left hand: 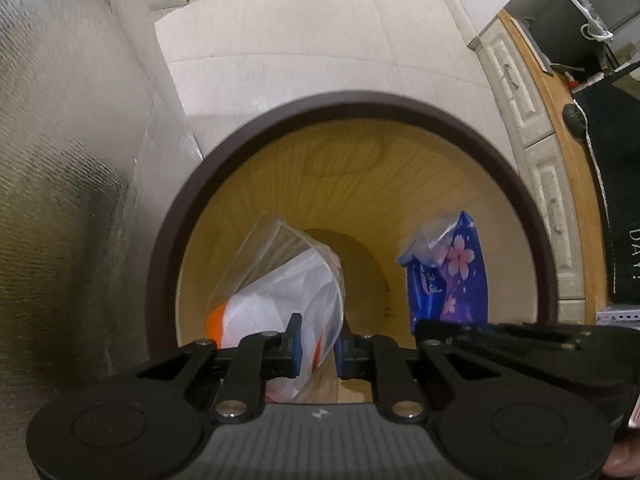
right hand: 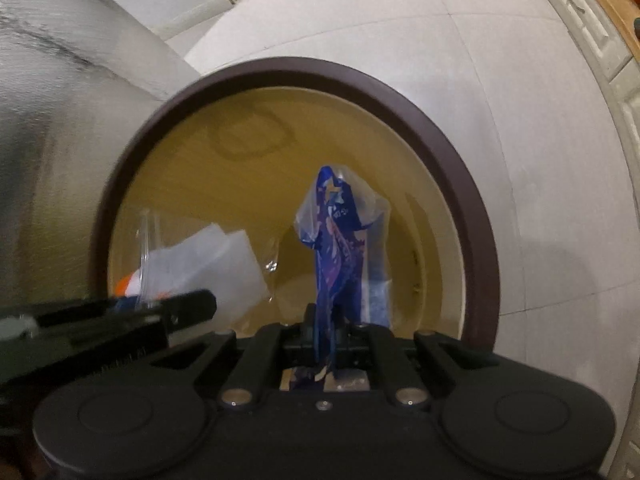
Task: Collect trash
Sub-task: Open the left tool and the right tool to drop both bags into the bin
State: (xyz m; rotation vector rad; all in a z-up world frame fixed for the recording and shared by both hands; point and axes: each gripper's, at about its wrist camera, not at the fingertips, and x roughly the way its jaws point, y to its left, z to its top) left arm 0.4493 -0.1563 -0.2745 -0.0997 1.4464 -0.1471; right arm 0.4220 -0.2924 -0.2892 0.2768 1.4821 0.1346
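A round trash bin with a dark brown rim [left hand: 352,100] and a yellow inside stands on the floor below both grippers; its rim also shows in the right wrist view [right hand: 320,66]. My left gripper [left hand: 318,344] hangs over the bin's mouth, its jaws a little apart around a clear plastic bag with white and orange contents [left hand: 288,292]. My right gripper [right hand: 322,332] is shut on a blue wrapper with pink flowers [right hand: 340,240], which hangs into the bin. That wrapper also shows in the left wrist view [left hand: 448,272]. The clear bag shows at the left in the right wrist view [right hand: 200,264].
A silvery foil-covered surface [left hand: 60,160] rises close on the left of the bin. White floor tiles [left hand: 300,28] lie beyond. A cream cabinet with drawers [left hand: 532,120] and a wooden top edge curves along the right.
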